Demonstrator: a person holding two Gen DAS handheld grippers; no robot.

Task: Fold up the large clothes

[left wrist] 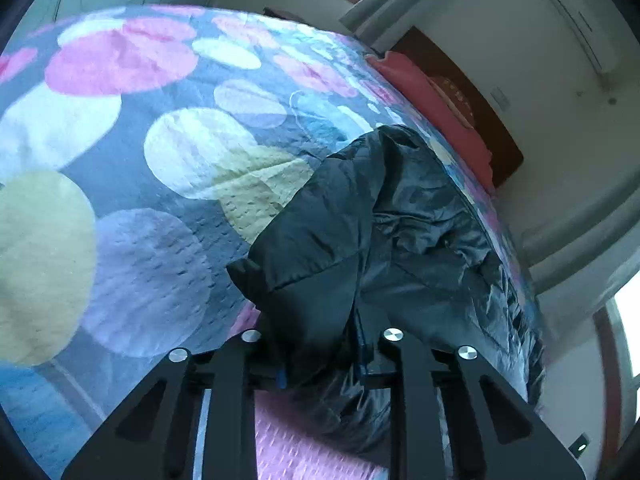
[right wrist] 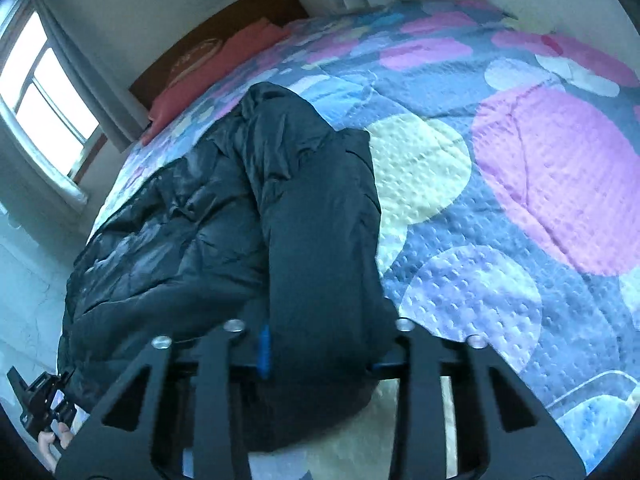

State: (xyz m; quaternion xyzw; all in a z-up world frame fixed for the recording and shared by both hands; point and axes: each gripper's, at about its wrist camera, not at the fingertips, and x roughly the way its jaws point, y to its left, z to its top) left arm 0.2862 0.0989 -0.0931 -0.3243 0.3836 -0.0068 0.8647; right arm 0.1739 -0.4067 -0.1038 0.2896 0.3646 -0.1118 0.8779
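Note:
A large black puffy jacket (left wrist: 400, 216) lies crumpled on a bed with a spotted quilt (left wrist: 160, 152). My left gripper (left wrist: 320, 364) is shut on a fold of the jacket's near edge, which bunches between its fingers. In the right wrist view the jacket (right wrist: 208, 220) stretches from the gripper toward the headboard, with a sleeve-like fold (right wrist: 320, 216) on top. My right gripper (right wrist: 316, 356) is shut on that fold at its near end. The left gripper (right wrist: 38, 400) shows at the lower left of the right wrist view, held by a hand.
The quilt (right wrist: 520, 200) spreads wide beside the jacket. A red pillow (left wrist: 436, 104) and brown headboard (left wrist: 472, 92) are at the bed's far end. A window (right wrist: 44, 100) with a curtain is on the wall, and an air conditioner (left wrist: 576, 20) hangs high.

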